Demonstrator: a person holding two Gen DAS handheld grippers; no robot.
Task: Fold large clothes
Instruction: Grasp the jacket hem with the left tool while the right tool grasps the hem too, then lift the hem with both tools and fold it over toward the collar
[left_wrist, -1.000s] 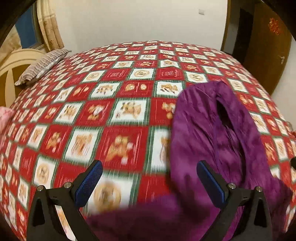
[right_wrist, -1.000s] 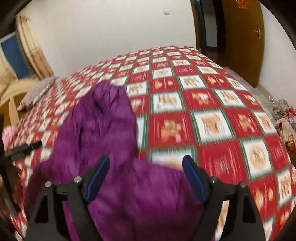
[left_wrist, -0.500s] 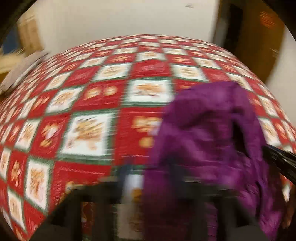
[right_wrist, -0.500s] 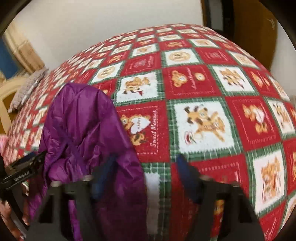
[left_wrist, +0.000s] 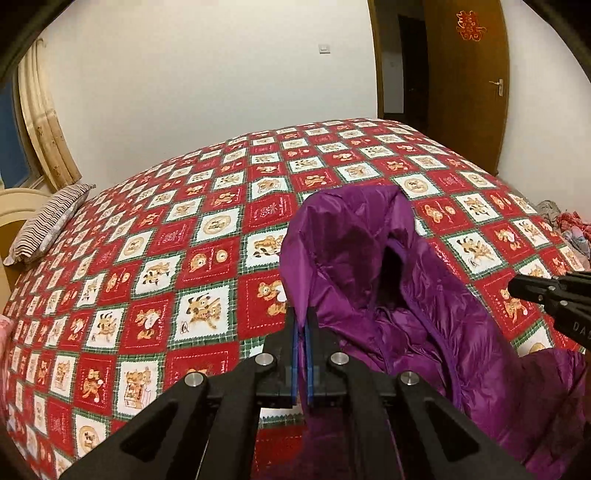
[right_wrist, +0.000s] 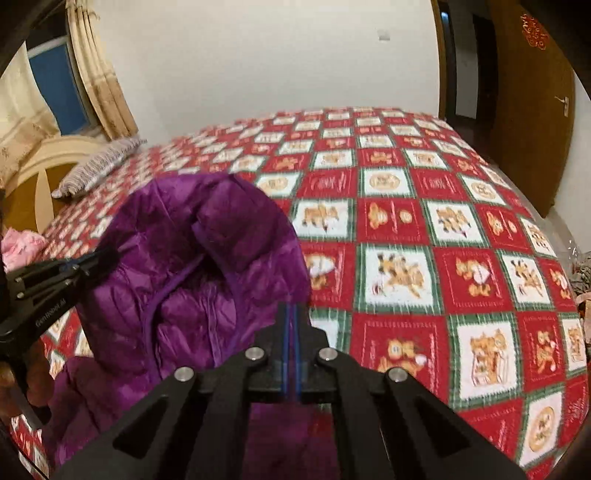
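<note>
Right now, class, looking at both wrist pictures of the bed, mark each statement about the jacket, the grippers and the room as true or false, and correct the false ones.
1. The puffy purple quilted jacket lies on a red, white and green patchwork bedspread. True.
2. The left gripper stands wide open. False: its jaws are closed, on the jacket's edge.
3. The right gripper is closed. True.
4. The striped pillow rests on top of the jacket. False: it lies apart, at the bed's far left edge.
5. The brown wooden door is painted white. False: it is brown.
</note>
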